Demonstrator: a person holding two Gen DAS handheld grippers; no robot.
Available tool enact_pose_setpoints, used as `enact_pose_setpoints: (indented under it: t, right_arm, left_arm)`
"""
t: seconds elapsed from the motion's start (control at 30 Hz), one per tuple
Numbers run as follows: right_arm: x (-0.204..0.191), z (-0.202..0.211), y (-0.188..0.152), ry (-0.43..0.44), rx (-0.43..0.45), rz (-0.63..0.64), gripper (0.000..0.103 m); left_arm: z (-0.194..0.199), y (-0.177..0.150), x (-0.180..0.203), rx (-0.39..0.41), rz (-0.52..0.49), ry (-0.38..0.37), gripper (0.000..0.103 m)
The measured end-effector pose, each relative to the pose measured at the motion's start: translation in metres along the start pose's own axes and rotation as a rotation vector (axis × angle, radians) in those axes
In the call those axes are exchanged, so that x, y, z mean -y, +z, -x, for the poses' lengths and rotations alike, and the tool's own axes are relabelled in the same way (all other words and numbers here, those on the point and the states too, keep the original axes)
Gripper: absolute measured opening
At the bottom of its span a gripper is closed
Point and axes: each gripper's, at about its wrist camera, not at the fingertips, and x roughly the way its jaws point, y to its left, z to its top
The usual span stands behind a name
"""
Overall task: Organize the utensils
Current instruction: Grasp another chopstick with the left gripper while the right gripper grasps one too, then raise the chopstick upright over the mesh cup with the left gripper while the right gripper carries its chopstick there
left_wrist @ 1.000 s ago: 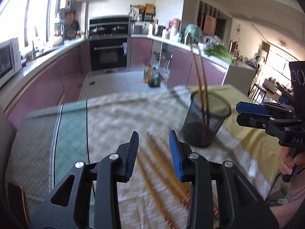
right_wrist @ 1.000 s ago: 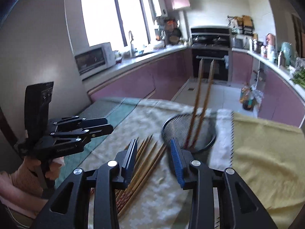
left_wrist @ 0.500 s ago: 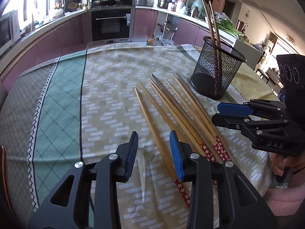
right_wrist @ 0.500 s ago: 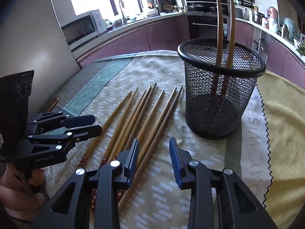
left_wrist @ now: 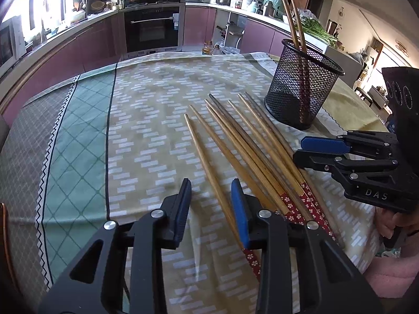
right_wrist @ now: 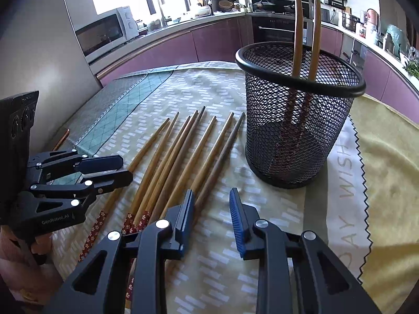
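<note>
Several wooden chopsticks (left_wrist: 248, 141) (right_wrist: 180, 151) with red flowered ends lie fanned on the tablecloth. A black mesh cup (left_wrist: 301, 99) (right_wrist: 296, 120) stands beside their tips, with two chopsticks (left_wrist: 293, 18) (right_wrist: 298, 26) upright in it. My left gripper (left_wrist: 210, 204) (right_wrist: 125, 168) is low over the leftmost chopstick, which runs between its closing jaws near the right pad, not pinched. My right gripper (right_wrist: 212, 201) (left_wrist: 298, 150) hovers at the rightmost dark chopstick, which passes close to its left finger. Its jaws are closing too and grip nothing.
A patterned tablecloth (left_wrist: 146, 130) covers the table, with a yellow cloth (right_wrist: 387, 157) to the right of the cup. A thin copper-coloured object (right_wrist: 61, 138) lies at the table's left edge. Kitchen counters, an oven and a microwave stand behind. A hand (left_wrist: 392, 222) holds each gripper.
Both grippers have sunk toward the table and tipped downward, so the loose chopsticks now lie right under them. Both pairs of jaws have narrowed a little.
</note>
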Motion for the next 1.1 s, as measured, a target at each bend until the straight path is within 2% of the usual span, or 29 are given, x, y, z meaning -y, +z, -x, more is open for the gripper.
enact_pose_setpoints:
  t: [0.13, 0.53, 0.7, 0.9, 1.1]
  right_arm:
    - [-0.002, 0.003, 0.000, -0.039, -0.002, 0.032, 0.024]
    - [-0.003, -0.015, 0.012, -0.050, -0.001, 0.011, 0.021]
    - [0.001, -0.015, 0.013, -0.036, 0.009, -0.017, 0.011]
    - [0.009, -0.012, 0.010, -0.007, 0.016, -0.059, 0.008]
    - [0.012, -0.001, 0.008, 0.017, 0.027, -0.066, 0.006]
  left_arm:
    - [0.000, -0.001, -0.002, -0.003, 0.003, -0.010, 0.027]
    - [-0.011, 0.013, -0.001, -0.010, 0.004, 0.013, 0.027]
    - [-0.014, 0.016, -0.003, -0.008, 0.027, 0.029, 0.013]
    - [-0.012, 0.014, -0.010, 0.000, 0.081, 0.001, 0.008]
    - [-0.005, 0.010, -0.016, 0.011, 0.107, -0.008, 0.008]
